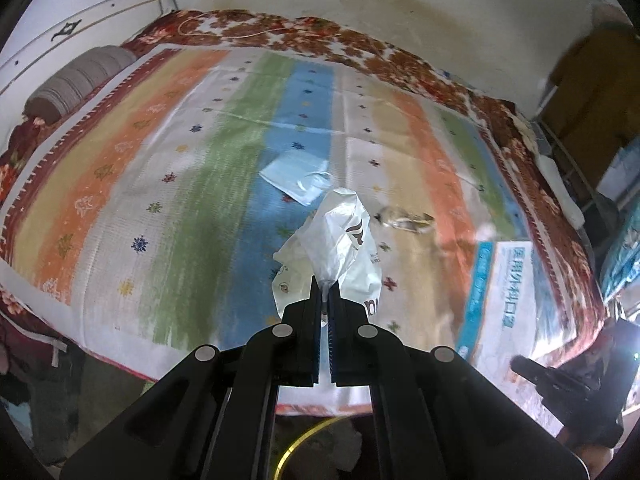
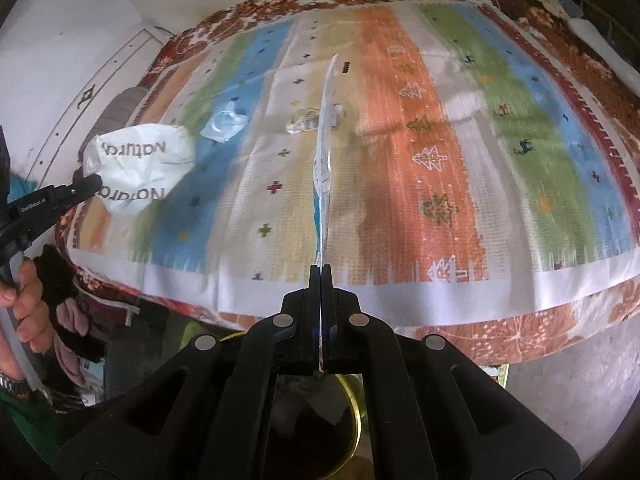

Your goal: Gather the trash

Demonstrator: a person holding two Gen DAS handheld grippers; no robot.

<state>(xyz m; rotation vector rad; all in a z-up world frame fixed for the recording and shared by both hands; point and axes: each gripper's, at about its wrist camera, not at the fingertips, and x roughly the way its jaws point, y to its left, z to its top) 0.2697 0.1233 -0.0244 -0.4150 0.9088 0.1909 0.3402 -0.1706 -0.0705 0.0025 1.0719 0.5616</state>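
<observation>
Both grippers clamp trash above a striped bed cover, each jaw pair pressed tight on its catch.

The left gripper point(image 1: 325, 286) pinches a crumpled white plastic bag point(image 1: 340, 240) between closed jaws, the bag standing up at 12 o'clock from its tips; in the right wrist view the same bag point(image 2: 138, 168) hangs at 9 o'clock, printed lettering showing. The right gripper point(image 2: 321, 270) is clenched on a flat mask package point(image 2: 326, 140) seen edge-on, rising toward 12 o'clock; from the left wrist view that package point(image 1: 508, 300) sits at 3 o'clock. On the striped cover point(image 1: 160, 184), a light-blue face mask point(image 1: 296, 180) lies just beyond the bag, and a small clear wrapper point(image 1: 404, 218) lies near it toward 2 o'clock. A gold-rimmed bin point(image 2: 354, 412) shows below the right jaws at 6 o'clock.
</observation>
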